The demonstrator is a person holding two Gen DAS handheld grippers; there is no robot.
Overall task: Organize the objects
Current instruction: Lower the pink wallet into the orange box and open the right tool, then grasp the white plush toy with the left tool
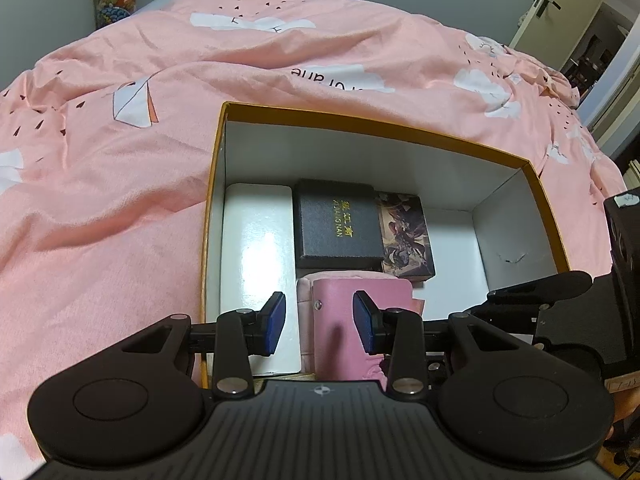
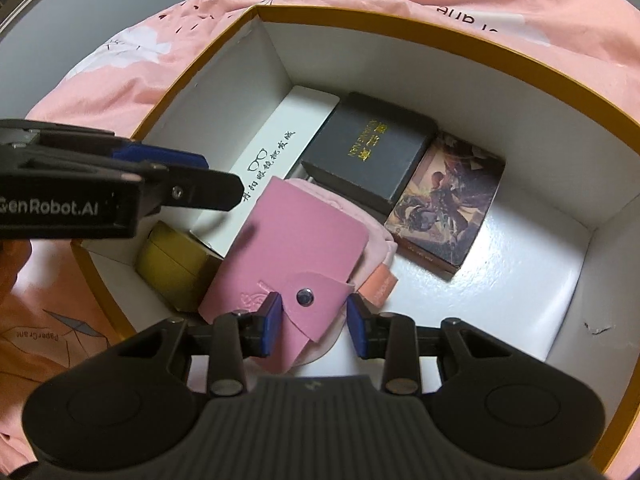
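Pink snap-flap card wallet (image 2: 288, 240) between the parted right claw (image 2: 314, 326) pads.

My bed (image 1: 120, 200) is spread with a rumpled pink quilt (image 1: 280, 64) printed with white clouds and paper cranes. Straight on the quilt sits one open cardboard box (image 1: 384, 128) with a yellow rim and white walls, toward the bed's near edge.

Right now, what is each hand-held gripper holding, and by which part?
Nothing. The snap end of the wallet lies inside the right hand-held gripper, one pad clear of it; the left hand-held gripper is empty.
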